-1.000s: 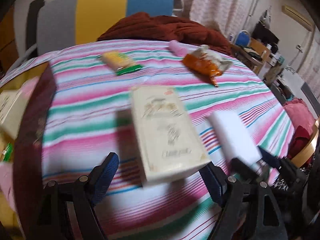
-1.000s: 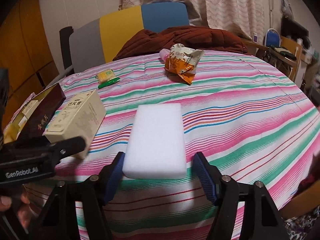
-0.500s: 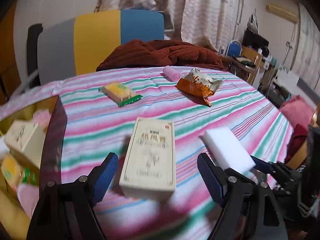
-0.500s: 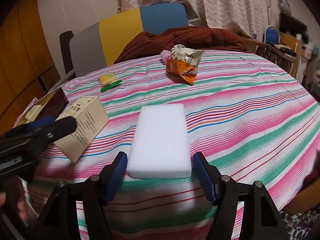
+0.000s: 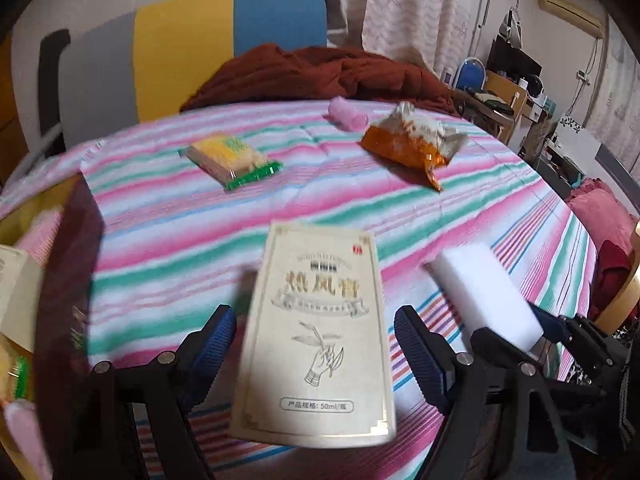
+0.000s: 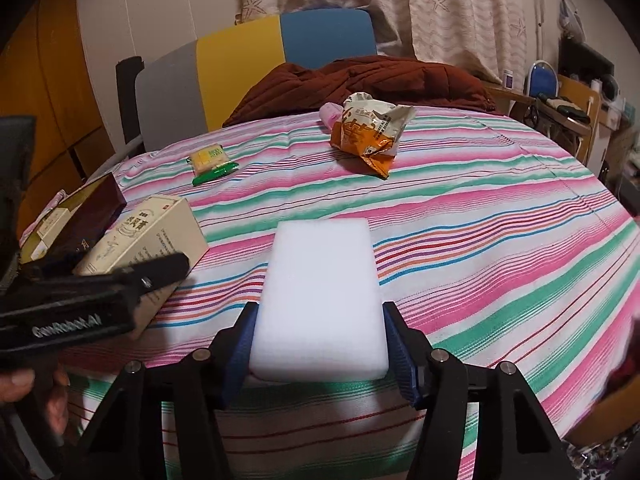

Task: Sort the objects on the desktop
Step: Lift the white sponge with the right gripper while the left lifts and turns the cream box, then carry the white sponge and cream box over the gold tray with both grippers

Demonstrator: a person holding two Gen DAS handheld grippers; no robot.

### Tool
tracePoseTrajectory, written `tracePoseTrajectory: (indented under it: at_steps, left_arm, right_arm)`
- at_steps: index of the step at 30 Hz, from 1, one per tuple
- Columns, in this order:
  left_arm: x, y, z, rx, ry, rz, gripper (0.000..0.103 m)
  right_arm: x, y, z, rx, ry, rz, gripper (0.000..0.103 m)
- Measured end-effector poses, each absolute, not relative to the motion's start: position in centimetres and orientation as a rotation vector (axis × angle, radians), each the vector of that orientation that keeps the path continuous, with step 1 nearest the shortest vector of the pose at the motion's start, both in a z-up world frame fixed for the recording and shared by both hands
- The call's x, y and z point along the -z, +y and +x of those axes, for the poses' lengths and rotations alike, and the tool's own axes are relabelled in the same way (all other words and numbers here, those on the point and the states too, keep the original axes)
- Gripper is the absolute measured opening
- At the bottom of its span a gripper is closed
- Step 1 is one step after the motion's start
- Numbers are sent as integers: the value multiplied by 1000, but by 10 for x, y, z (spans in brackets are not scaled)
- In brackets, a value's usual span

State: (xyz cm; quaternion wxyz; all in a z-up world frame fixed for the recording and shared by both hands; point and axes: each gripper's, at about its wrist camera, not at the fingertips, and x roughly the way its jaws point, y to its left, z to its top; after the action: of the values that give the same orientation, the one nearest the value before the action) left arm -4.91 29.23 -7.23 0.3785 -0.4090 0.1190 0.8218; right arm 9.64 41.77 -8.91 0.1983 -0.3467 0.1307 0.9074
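A beige carton (image 5: 316, 332) with gold print lies on the striped tablecloth (image 5: 168, 248) between the fingers of my left gripper (image 5: 314, 344). That gripper is open, with a gap on each side of the carton. In the right wrist view the same carton (image 6: 148, 236) sits partly under the left gripper (image 6: 100, 296). A white sponge block (image 6: 324, 296) lies flat in front of me, and my right gripper (image 6: 320, 344) is shut on its near end, both blue pads pressed against its sides. The sponge (image 5: 480, 292) also shows at the right of the left wrist view.
A dark red open box (image 5: 68, 280) at the left edge holds a beige carton and packets. Farther back lie a yellow-green cracker packet (image 5: 234, 160), an orange snack bag (image 6: 368, 132) and a pink roll (image 5: 346, 114). A brown jacket (image 6: 360, 76) and a chair stand behind the table.
The right gripper's fingers have closed in until they press the sponge's sides. The left gripper has moved forward, so the beige carton now lies deeper between its open fingers.
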Motion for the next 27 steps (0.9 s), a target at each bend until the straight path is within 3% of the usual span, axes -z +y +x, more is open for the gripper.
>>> tracePoseTrajectory:
  at_steps: [6, 9, 11, 16, 27]
  left_arm:
    - [78, 289, -42, -2115, 319, -980, 83]
    - [71, 282, -47, -2100, 210, -978, 80]
    - [65, 278, -50, -2112, 158, -953, 77]
    - [76, 281, -57, -2098, 189, -1000, 57]
    - [81, 267, -54, -2074, 96, -934, 55]
  right_arm:
    - [93, 410, 96, -2533, 267, -953, 60]
    - [94, 410, 97, -2535, 277, -933, 60]
    - [94, 410, 97, -2533, 272, -930, 61]
    - [94, 410, 97, -2530, 263, -928, 61]
    - [94, 407, 96, -2503, 261, -903, 60]
